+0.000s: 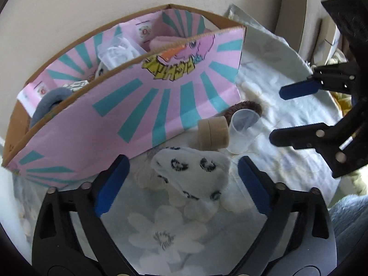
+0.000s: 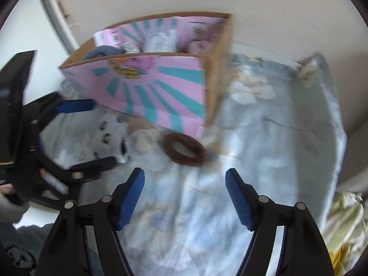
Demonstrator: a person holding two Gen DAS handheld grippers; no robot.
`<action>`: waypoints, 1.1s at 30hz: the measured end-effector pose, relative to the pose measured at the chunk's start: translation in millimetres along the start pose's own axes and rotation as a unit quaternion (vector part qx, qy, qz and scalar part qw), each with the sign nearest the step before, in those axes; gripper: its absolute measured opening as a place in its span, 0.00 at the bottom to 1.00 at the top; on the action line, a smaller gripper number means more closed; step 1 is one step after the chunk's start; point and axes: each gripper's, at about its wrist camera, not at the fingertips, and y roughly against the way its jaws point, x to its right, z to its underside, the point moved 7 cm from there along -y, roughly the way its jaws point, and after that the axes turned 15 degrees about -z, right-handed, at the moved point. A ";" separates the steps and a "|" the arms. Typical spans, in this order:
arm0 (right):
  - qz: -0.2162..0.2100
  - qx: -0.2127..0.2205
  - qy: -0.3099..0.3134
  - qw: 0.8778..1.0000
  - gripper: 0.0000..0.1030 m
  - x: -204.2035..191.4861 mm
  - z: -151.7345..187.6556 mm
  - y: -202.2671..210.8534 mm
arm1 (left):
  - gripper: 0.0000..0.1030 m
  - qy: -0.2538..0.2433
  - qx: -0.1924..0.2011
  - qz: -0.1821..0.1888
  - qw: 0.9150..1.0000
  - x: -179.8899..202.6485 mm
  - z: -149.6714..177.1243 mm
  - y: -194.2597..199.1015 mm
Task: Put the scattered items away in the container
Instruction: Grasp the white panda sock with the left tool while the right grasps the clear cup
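Your left gripper (image 1: 181, 179) stands open, its blue pads on either side of the white spotted sock (image 1: 195, 172) without pressing it; the sock lies crumpled on the flowered bedsheet (image 1: 161, 234). Your right gripper (image 2: 185, 197) is open too, with only sheet between its pads, and the brown hair scrunchie (image 2: 184, 149) lies just beyond its tips.

Just past the sock a tan round case (image 1: 212, 133) rests on its edge, touching a clear plastic cup (image 1: 243, 128) tipped on its side, with the scrunchie behind the cup. All three sit near the front right corner of the pink and teal cardboard box (image 1: 128, 105), which stands at the bed's far edge against the wall (image 1: 80, 4). Inside the box you can see a grey scrunchie (image 1: 49, 101), a clear plastic container (image 1: 115, 50) and something pink (image 1: 168, 40).
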 end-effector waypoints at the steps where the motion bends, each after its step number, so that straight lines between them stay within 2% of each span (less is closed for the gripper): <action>1: -0.011 0.006 0.014 1.000 0.67 -4.4 -1.8 -1.7 | 0.87 -0.002 0.002 -0.001 1.000 0.5 0.9 -2.1; 3: -0.017 0.015 0.035 0.999 0.65 -10.4 -4.5 -3.4 | 0.85 -0.009 0.005 -0.006 1.000 0.6 2.8 -5.1; 5: -0.023 0.016 0.054 0.998 0.56 -15.3 -8.2 -8.6 | 0.82 -0.010 0.008 -0.001 1.000 1.8 3.9 -5.9; 8: -0.029 0.011 0.073 0.997 0.49 -18.6 -12.8 -18.7 | 0.78 -0.023 0.014 -0.001 1.000 6.5 3.5 -5.2; 13: -0.043 0.014 0.101 0.994 0.46 -27.3 -18.5 -26.8 | 0.67 -0.042 0.010 0.017 0.999 14.0 4.0 -7.5; 16: -0.043 0.006 0.118 0.992 0.30 -31.7 -19.1 -32.6 | 0.65 -0.044 0.010 0.023 0.999 13.8 2.8 -8.2; 17: -0.040 0.001 0.121 0.992 0.27 -32.4 -18.7 -35.4 | 0.63 -0.044 0.010 0.026 0.999 13.4 2.4 -8.5; 23: -0.032 0.004 0.100 0.995 0.26 -30.8 -21.4 -35.0 | 0.49 -0.034 0.012 0.048 0.998 7.4 -0.1 -2.6; 33: -0.021 0.022 0.086 0.996 0.26 -44.7 -24.6 -11.0 | 0.48 -0.031 0.013 0.051 0.998 -16.8 -1.6 35.0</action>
